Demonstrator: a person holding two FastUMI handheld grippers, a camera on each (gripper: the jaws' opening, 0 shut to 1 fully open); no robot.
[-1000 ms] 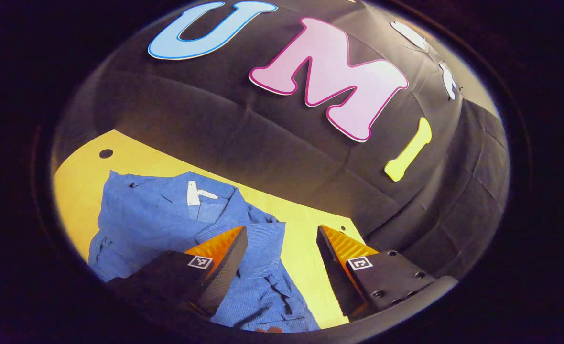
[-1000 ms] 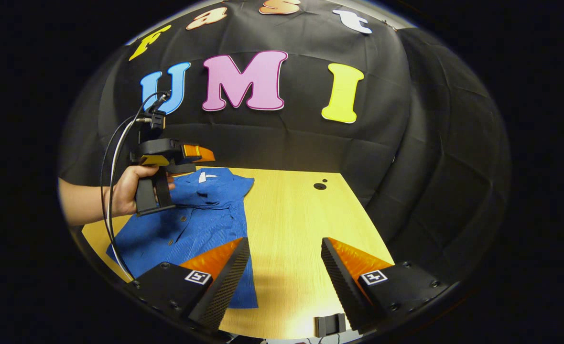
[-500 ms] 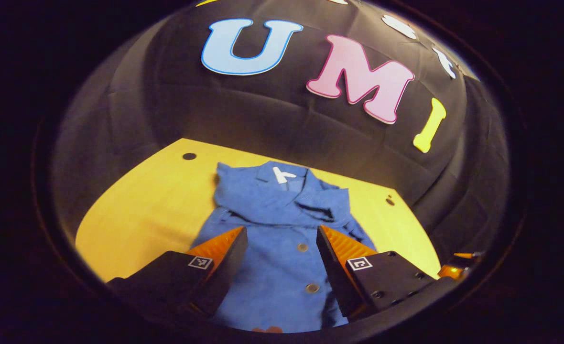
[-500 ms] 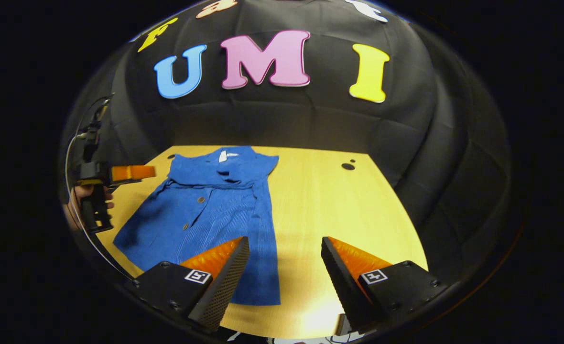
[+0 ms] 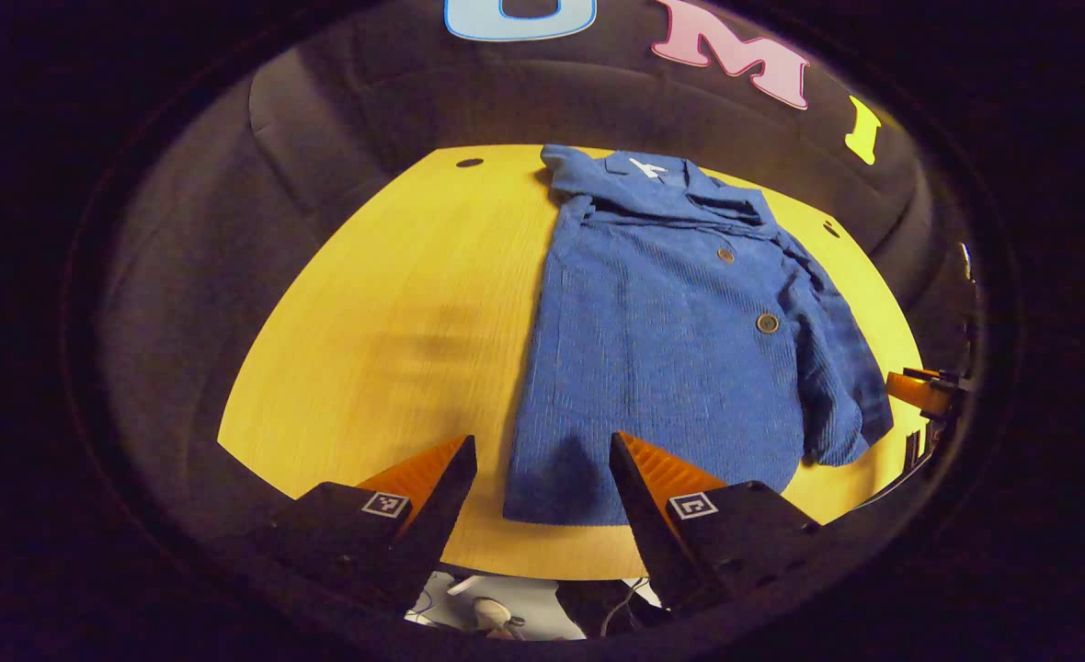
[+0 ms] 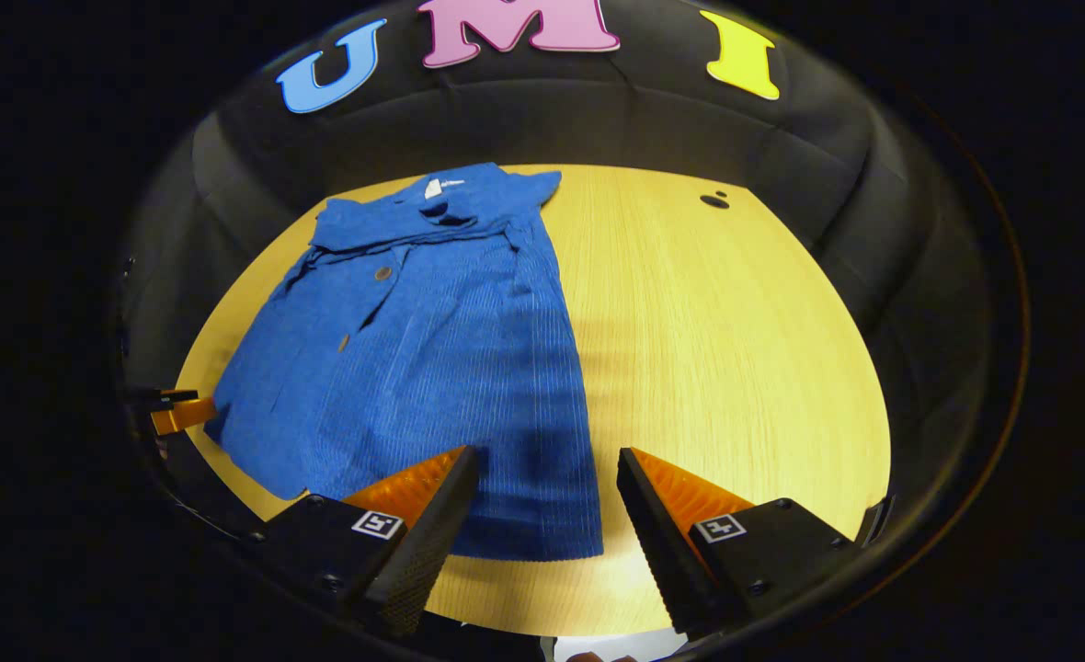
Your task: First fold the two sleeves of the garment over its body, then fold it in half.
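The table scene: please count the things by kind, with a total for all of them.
Blue garment: 1
Wooden table: 1
Grippers: 2, left gripper and right gripper, both open above the garment's hem
Buttons seen on the garment: 2, upper, lower
Total: 6

Bare table (image 6: 736,349) is seen right of the shirt (image 6: 432,349) (a wide open strip to the far edge). A narrower bare strip (image 5: 386,313) lies left. Passage is blocked only by the flat shirt.
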